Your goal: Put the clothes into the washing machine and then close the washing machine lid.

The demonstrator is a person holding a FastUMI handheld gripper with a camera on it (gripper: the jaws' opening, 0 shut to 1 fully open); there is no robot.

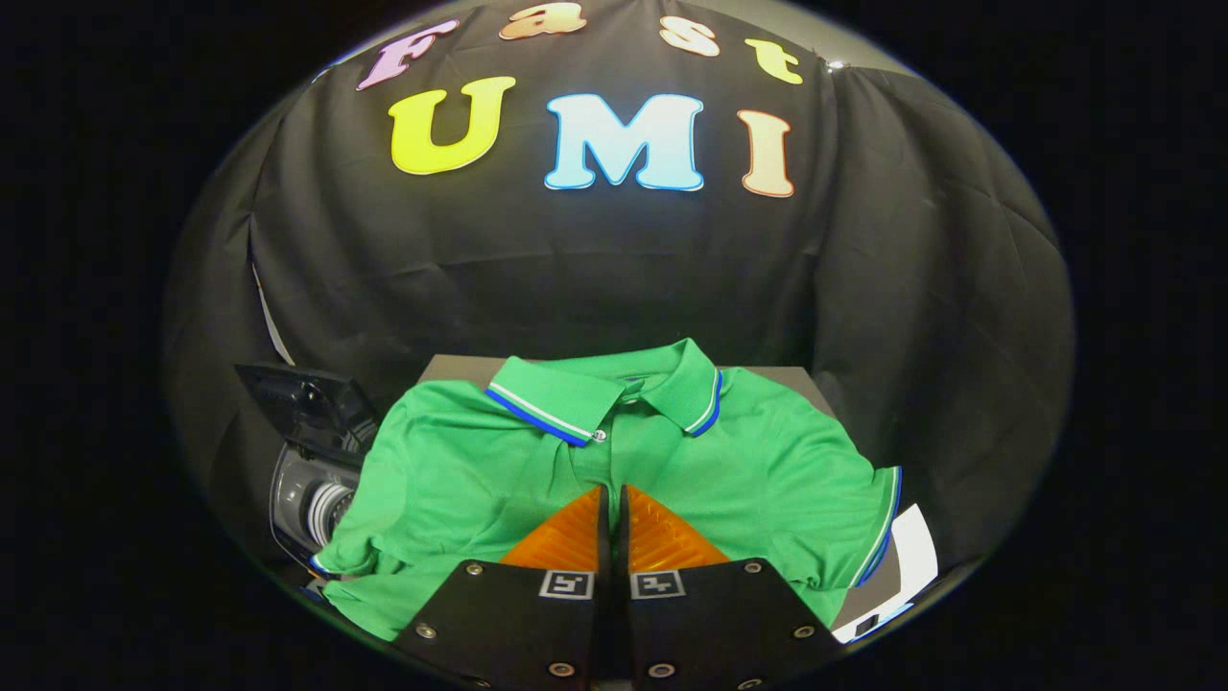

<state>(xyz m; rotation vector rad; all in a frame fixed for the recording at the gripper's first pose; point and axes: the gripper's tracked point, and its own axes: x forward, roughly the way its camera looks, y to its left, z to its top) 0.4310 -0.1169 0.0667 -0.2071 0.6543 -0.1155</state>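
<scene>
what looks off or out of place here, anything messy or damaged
Nothing looks damaged or spilled. The green polo shirt lies spread on the grey surface, one sleeve drooping over the edge toward the washing machine, whose lid stands open. The gripper fingers are closed together over the shirt.

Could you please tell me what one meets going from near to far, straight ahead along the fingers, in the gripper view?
Gripper, its orange fingers nearly closed with nothing between them → green polo shirt spread flat → its collar → far edge of the grey table → black cloth wall.
</scene>
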